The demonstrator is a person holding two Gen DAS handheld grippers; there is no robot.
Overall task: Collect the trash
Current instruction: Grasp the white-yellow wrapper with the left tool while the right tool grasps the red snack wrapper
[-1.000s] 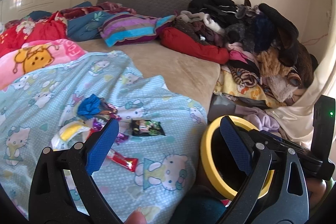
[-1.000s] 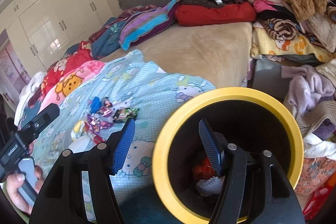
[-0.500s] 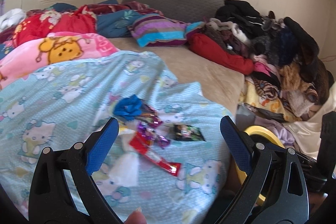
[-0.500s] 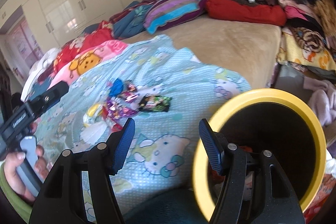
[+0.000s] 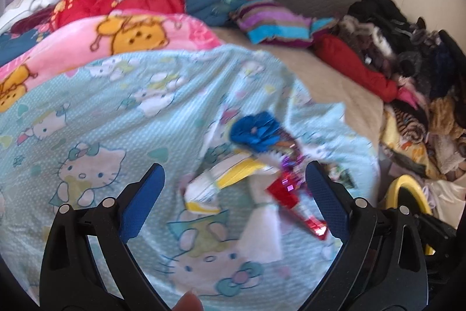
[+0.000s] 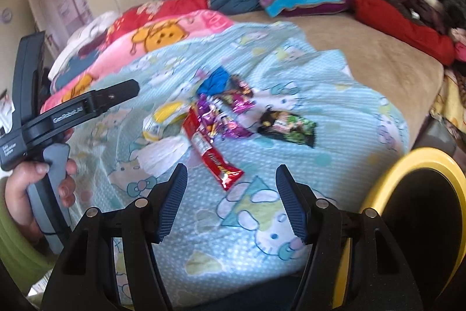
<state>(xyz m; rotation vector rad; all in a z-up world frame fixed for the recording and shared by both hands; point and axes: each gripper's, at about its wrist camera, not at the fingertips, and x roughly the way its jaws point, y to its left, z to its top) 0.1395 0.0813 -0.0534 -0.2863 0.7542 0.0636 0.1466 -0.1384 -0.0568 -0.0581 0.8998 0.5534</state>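
A small heap of wrappers lies on the light blue cartoon-cat blanket [image 6: 291,238]: a red wrapper [image 6: 211,152], a dark green packet [image 6: 288,126], a blue crumpled piece [image 6: 215,80], purple foil [image 6: 230,112], a yellow-white wrapper [image 6: 163,120] and white tissue [image 6: 163,150]. The left wrist view shows the same heap: red wrapper [image 5: 294,203], blue piece [image 5: 257,130], yellow-white wrapper [image 5: 221,182]. My left gripper [image 5: 233,194] is open above the heap, holding nothing. My right gripper [image 6: 231,194] is open and empty, just short of the red wrapper. The yellow-rimmed bin [image 6: 407,212] stands at the right.
The bed holds a pink cartoon blanket [image 5: 125,40], red and blue bedding, a striped pillow [image 5: 276,25] and a red bolster [image 5: 358,72]. A pile of clothes [image 5: 422,54] fills the right side. White wardrobes stand behind. A hand [image 6: 26,194] holds the left gripper's handle.
Both grippers have swung left from the bin toward the wrapper heap and dropped closer to the blanket. The bin has slid to the right edge of both views. Jaws stayed open.
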